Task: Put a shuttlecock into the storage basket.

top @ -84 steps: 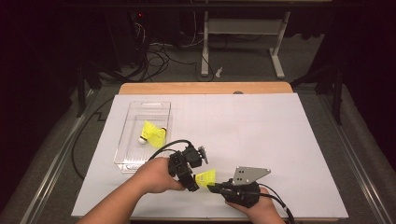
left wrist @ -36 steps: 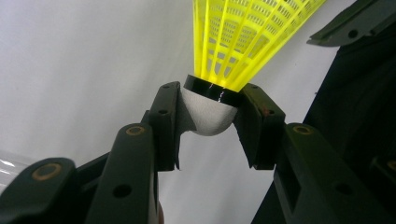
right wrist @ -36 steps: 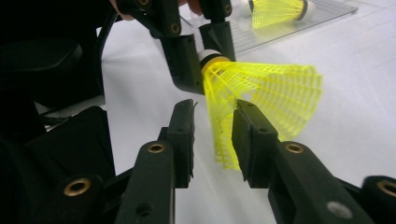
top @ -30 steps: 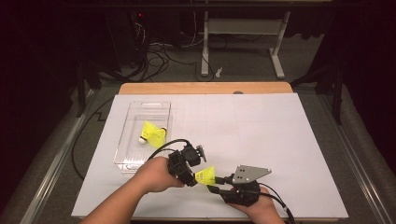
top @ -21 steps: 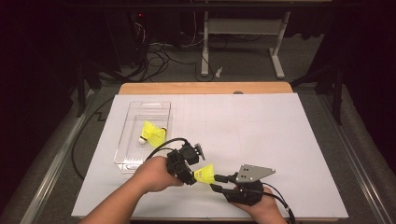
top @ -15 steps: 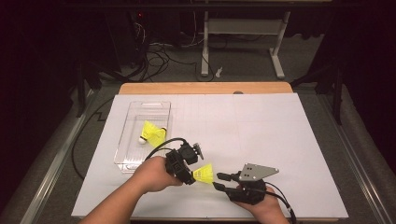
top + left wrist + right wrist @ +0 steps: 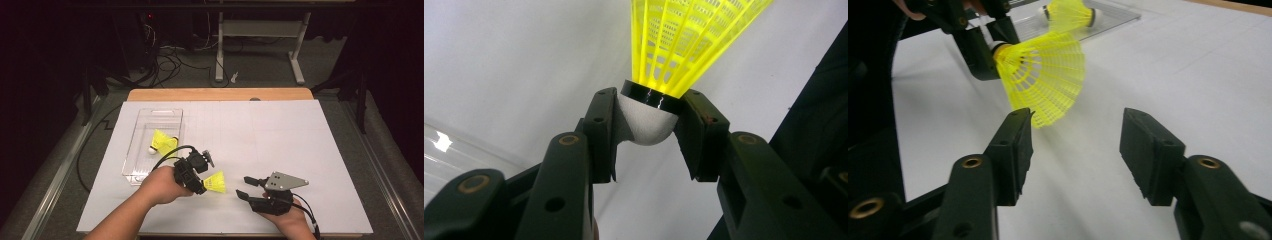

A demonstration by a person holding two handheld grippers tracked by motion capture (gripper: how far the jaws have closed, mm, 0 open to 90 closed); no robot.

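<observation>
Two shuttlecocks (image 7: 215, 181) (image 7: 162, 142), one tray (image 7: 142, 127), two grippers (image 7: 200, 186) (image 7: 244, 187)

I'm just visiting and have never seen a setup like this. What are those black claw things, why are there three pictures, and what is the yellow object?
No robot here: a person sits at a table covered in white paper and holds a hand-operated tool with two jaws in each hand. One picture looks down from above. The other two come from small cameras riding on each tool, looking along its black jaws.

The yellow object is a shuttlecock. The left gripper clamps its white rounded base, so the yellow skirt sticks out. The right gripper sits a little apart; its jaws have just been opening and nothing is pressed between them, though its own camera shows the skirt's edge close to one jaw.

A second shuttlecock lies inside a clear plastic box on the left of the table.
</observation>
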